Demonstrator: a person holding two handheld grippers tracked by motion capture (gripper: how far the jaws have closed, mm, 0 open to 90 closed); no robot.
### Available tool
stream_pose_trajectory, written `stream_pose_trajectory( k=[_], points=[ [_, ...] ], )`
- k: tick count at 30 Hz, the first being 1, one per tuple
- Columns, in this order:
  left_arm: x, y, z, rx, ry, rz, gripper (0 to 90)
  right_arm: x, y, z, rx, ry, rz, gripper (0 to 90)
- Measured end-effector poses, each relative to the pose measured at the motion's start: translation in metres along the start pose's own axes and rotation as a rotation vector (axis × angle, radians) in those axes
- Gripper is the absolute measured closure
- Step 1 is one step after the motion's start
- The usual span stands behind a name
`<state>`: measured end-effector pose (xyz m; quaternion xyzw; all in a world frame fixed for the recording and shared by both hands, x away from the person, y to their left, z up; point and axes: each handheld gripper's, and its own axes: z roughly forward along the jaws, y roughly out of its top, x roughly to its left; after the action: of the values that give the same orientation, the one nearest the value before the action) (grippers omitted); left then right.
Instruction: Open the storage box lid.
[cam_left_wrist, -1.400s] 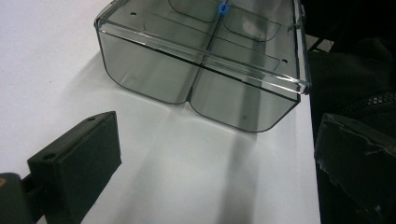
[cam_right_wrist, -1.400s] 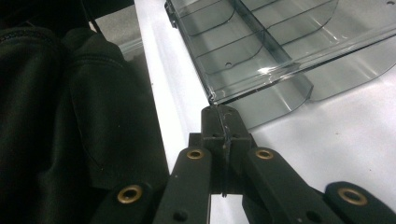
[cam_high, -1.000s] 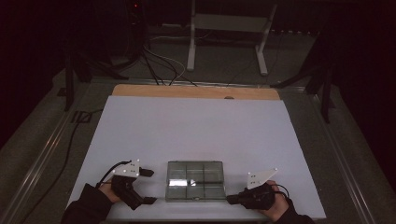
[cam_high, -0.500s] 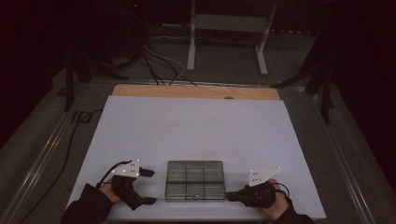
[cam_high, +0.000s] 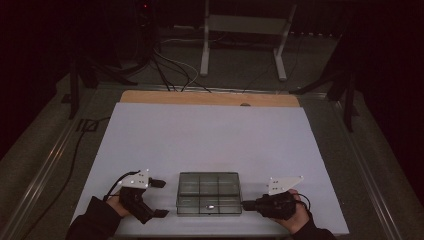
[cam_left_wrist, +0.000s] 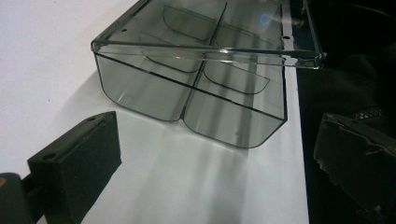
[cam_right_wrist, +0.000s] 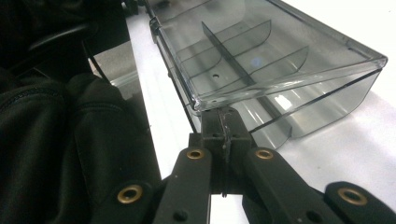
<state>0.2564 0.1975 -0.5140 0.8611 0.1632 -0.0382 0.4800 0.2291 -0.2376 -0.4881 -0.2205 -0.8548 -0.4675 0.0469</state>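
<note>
Dim room, dark around the pale tabletop; soft glare spots on the clear box; near jaws blurred.

Box between grippers, on table

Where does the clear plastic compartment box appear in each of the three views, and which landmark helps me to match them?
High view: the clear compartment box lies at the near middle of the white table cover, between the left gripper and the right gripper.
Left gripper view: the box takes the upper middle.
Right gripper view: the box takes the upper right, just past the shut jaws.
Shared landmark: the box's inner dividers.
</note>
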Motion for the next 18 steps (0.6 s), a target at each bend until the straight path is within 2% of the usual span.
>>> stream_pose_trajectory(
  k=[8,12,18],
  points=[
    [-0.001,0.005,0.0,-0.037,0.024,0.027,2.4,-0.001,0.005,-0.004,-0.038,-0.003,0.008,89.7],
    [-0.001,0.008,0.0,-0.046,0.041,0.054,2.4,-0.001,0.007,-0.004,-0.047,-0.004,0.011,89.6],
    [0.0,0.012,-0.001,-0.083,0.045,0.065,2.9,-0.002,0.011,-0.006,-0.063,-0.01,0.016,89.6]
  ],
)
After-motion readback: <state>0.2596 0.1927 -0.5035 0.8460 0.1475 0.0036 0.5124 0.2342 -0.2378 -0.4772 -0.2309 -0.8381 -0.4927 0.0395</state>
